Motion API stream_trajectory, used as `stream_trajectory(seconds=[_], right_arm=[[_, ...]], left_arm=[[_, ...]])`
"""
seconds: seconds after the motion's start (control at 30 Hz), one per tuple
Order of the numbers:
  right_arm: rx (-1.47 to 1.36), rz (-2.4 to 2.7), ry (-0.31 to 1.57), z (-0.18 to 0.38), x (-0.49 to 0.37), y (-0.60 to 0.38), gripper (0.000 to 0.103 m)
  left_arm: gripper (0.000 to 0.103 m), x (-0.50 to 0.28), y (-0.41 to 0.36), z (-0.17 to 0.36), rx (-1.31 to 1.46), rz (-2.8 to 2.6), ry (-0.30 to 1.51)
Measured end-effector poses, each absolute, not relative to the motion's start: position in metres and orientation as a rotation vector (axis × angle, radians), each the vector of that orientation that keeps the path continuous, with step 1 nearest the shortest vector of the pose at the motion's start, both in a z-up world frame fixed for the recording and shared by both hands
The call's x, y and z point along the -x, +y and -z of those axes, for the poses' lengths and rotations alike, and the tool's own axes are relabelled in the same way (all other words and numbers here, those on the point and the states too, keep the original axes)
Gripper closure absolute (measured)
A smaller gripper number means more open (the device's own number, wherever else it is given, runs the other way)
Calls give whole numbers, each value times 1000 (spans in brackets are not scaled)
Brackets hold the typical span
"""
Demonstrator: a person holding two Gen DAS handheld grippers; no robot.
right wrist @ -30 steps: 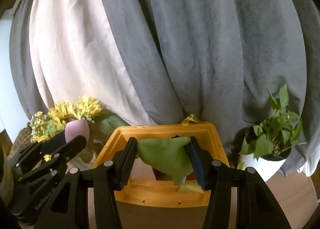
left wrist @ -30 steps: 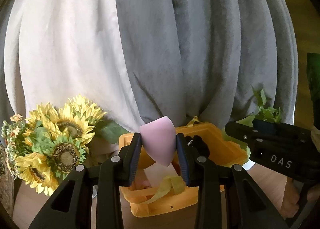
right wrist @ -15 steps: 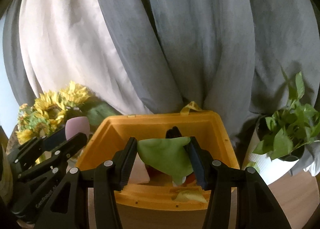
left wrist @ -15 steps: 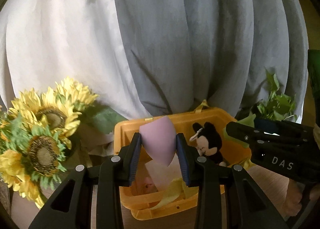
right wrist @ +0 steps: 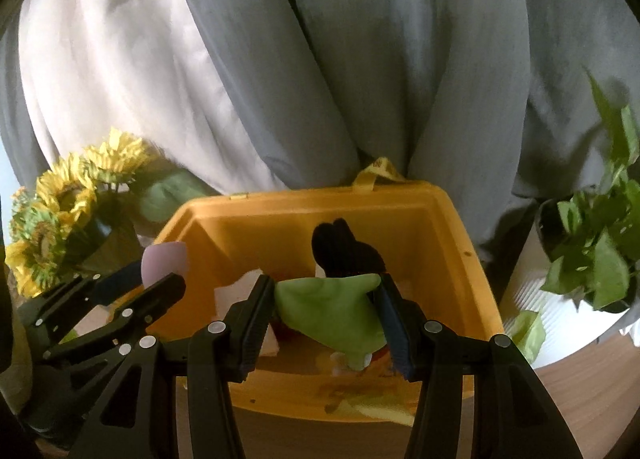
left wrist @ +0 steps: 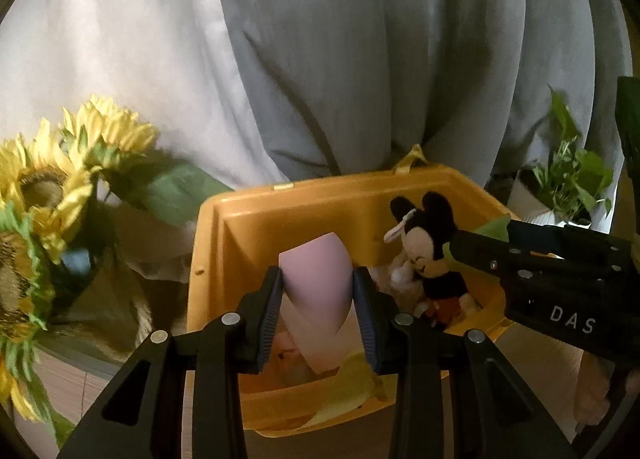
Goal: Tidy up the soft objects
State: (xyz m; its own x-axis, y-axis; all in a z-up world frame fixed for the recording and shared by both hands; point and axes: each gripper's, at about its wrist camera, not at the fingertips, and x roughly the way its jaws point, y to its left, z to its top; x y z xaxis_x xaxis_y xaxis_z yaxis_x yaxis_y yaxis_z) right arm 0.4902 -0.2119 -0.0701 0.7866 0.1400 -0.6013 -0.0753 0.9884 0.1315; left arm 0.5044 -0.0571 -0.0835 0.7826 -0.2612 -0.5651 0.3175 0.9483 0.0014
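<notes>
My left gripper (left wrist: 317, 299) is shut on a pink egg-shaped sponge (left wrist: 316, 291) and holds it over the near left part of the open orange bin (left wrist: 280, 215). My right gripper (right wrist: 327, 307) is shut on a green soft toy (right wrist: 332, 311) over the same bin (right wrist: 452, 259). A black mouse plush (left wrist: 428, 259) sits inside the bin at the right, its ears showing in the right wrist view (right wrist: 340, 251). The left gripper with the sponge (right wrist: 164, 259) shows at the left of the right wrist view; the right gripper body (left wrist: 560, 279) shows at the right of the left wrist view.
Sunflowers (left wrist: 48, 195) stand left of the bin and show in the right wrist view (right wrist: 60, 219). A potted green plant (right wrist: 592, 259) in a white pot stands right of it. Grey and white curtains (right wrist: 360, 59) hang close behind. Other soft items lie in the bin's bottom.
Both grippers have moved forward and down toward the bin, which looms larger. The mouse plush has come into view. Both grips are unchanged.
</notes>
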Motion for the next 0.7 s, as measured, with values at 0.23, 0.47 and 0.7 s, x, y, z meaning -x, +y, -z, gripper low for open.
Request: stream_trajectory(seconds=[0.23,0.47,0.7], right_arm=[[-119,-130,696,81,-495,-212,44],[-115,-100,688,79,-487,-215,39],[-92,-77,646,65,-452,-216,39]], left_arm=[[54,-507,-58,86,-103,304,596],[52,-493,-53,79,-60,275,607],[44,-456,-38,63,-24,216,588]])
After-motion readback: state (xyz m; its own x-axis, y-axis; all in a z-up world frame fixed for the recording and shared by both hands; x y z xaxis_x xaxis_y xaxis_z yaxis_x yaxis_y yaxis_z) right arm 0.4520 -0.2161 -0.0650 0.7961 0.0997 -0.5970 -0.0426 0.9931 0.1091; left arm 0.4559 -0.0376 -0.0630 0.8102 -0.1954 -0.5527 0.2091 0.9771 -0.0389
